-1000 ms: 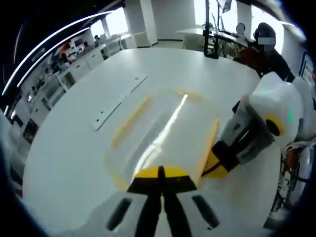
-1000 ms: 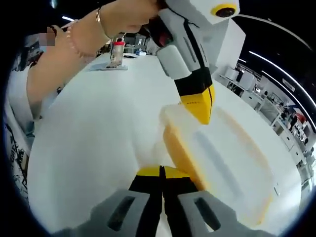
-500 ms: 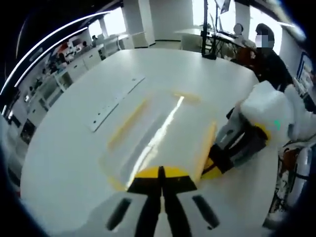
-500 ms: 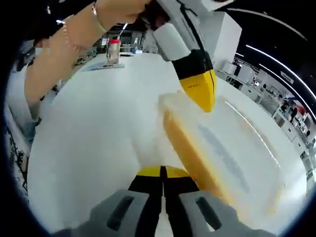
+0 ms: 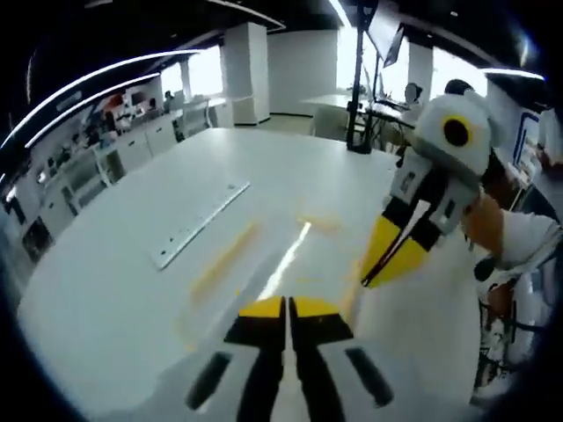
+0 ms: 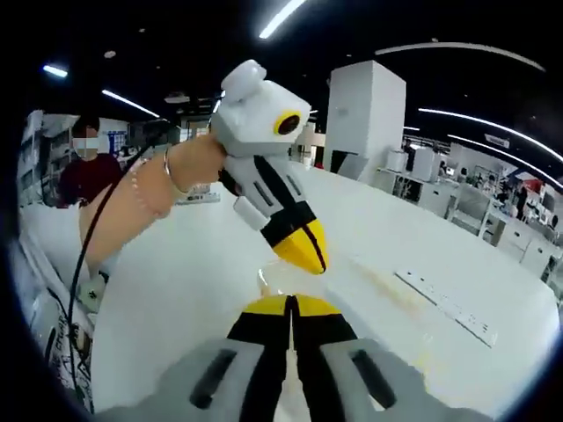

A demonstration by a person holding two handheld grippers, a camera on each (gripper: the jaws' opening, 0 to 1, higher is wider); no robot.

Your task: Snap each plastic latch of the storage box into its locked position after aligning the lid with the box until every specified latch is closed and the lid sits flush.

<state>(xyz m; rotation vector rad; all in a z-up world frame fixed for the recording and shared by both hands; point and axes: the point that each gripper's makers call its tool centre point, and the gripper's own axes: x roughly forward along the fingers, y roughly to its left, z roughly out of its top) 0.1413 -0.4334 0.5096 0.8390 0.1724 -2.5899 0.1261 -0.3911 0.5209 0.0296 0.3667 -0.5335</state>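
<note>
The clear storage box (image 5: pixel 264 264) with its yellow latches (image 5: pixel 224 259) lay flat on the white table (image 5: pixel 114 264), just ahead of and below both pairs of tongs, its latches blurred. The left tongs (image 5: pixel 287 309) and right tongs (image 6: pixel 290 308) were pinched shut, empty, raised above it. To finish well, each closed tip likely needed lowering squarely onto one latch and pressing until it snapped, the lid kept flush.

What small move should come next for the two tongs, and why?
Probably lower both tongs back toward the storage box. The left tongs and the right tongs are shut and lifted above the white table. The box looks blurred, so I cannot tell whether its yellow latches are locked.
</note>
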